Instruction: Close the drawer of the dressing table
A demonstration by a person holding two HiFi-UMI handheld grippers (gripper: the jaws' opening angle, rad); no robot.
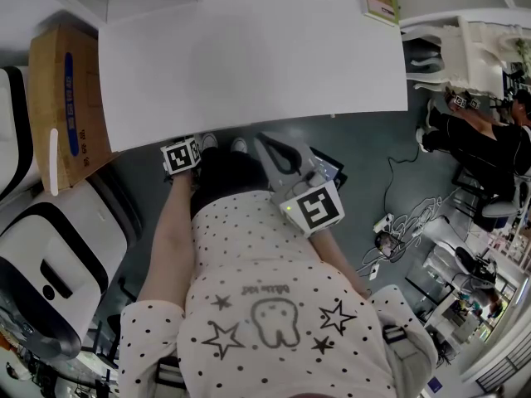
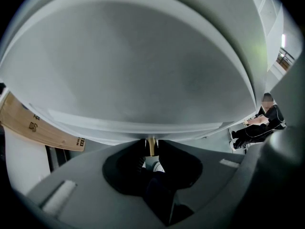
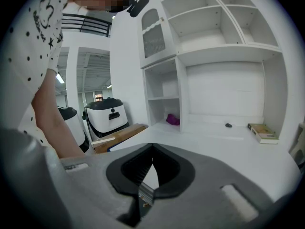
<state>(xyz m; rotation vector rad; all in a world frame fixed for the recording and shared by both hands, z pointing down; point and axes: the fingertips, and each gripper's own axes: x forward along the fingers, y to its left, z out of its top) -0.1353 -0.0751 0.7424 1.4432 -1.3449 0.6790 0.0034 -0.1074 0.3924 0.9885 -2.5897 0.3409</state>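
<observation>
My left hand-held gripper (image 2: 151, 152), lower centre, clamps the drawer (image 2: 119, 128) by its knob (image 2: 151, 145); right hand-held gripper (image 3: 152, 149) closed, empty. Risk: steep tilt, small knob; grip may slip as I push.

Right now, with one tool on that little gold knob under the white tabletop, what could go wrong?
The left gripper pinches only a small brass knob; its fingers might slip off during the push. The right gripper, fingers shut and empty, hangs by the front edge of the white tabletop and could bump it.
</observation>
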